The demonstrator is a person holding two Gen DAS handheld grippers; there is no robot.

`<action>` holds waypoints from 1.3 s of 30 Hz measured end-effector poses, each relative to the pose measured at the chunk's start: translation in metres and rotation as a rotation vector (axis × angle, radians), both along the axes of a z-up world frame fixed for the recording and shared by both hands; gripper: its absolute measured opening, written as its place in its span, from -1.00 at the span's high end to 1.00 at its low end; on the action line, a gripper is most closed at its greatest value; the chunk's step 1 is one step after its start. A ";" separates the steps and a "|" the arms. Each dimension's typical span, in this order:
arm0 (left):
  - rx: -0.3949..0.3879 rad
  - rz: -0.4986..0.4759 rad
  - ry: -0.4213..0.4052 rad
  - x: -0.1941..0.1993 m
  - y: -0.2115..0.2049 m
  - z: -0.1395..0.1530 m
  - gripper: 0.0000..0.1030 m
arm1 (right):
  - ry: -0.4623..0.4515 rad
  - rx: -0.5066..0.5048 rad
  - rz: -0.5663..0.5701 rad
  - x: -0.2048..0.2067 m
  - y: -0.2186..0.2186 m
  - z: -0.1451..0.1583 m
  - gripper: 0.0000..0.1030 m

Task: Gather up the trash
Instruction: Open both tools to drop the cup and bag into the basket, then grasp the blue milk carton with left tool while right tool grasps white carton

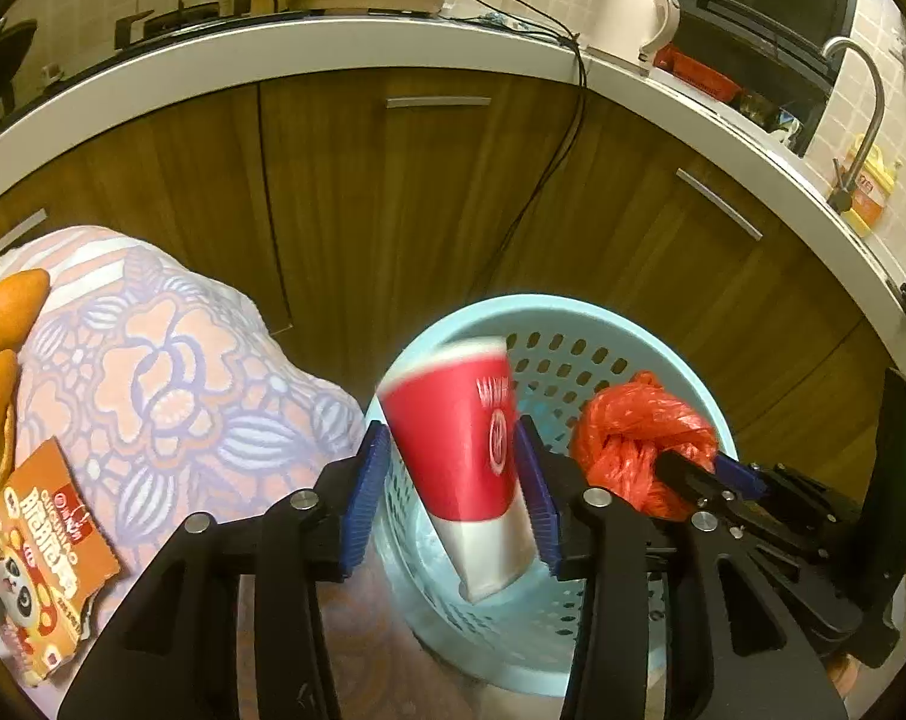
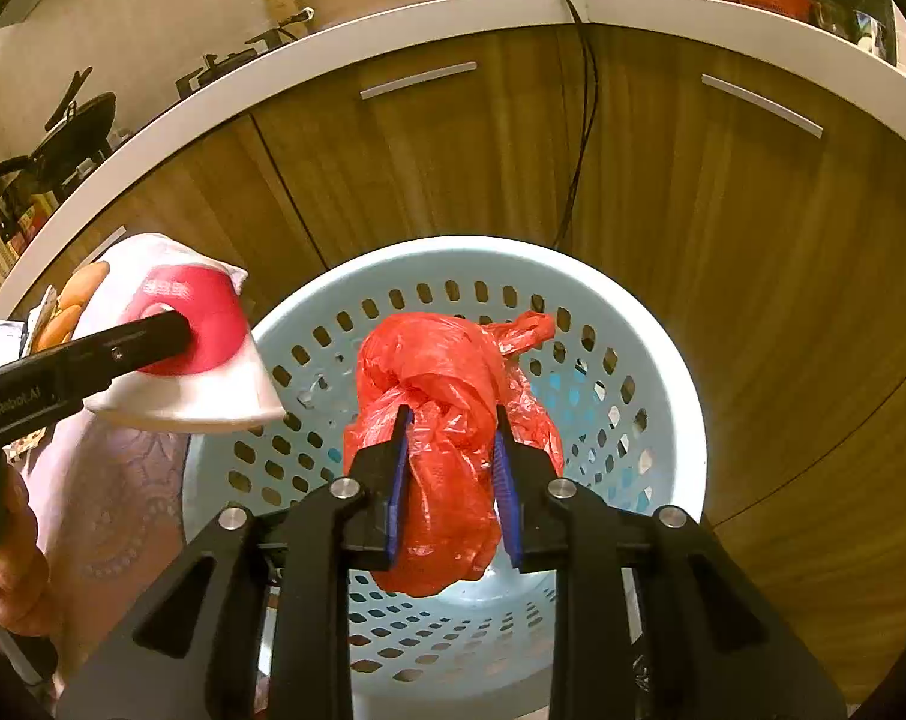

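Over the basket, knotted red bag, blurred red-and-white cup.

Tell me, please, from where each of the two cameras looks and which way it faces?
Left wrist: sits on the left hand-held gripper, looking forward and down past its blue-padded fingers, which flank a red and white paper cup over the pale blue basket; the right hand-held gripper shows at right.
Right wrist: sits on the right hand-held gripper, looking down into the basket, clamping a red plastic bag; the left gripper's finger and a person's hand show at left.
Shared: basket, cup, bag, wooden cabinets, white countertop.
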State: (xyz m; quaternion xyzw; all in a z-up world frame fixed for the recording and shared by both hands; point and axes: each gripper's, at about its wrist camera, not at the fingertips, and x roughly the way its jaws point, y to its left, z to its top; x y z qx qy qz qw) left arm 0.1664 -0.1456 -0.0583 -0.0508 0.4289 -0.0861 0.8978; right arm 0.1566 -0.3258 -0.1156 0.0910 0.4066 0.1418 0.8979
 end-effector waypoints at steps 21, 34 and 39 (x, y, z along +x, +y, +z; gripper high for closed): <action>-0.047 0.034 -0.137 -0.058 0.038 0.054 -0.14 | -0.119 -0.030 0.035 -0.035 0.031 0.047 0.04; -0.084 0.150 -0.256 -0.128 0.104 0.095 -0.14 | -0.226 -0.064 0.128 -0.072 0.090 0.087 0.04; -0.086 0.220 -0.294 -0.158 0.137 0.105 -0.14 | -0.267 -0.054 0.174 -0.088 0.121 0.104 0.04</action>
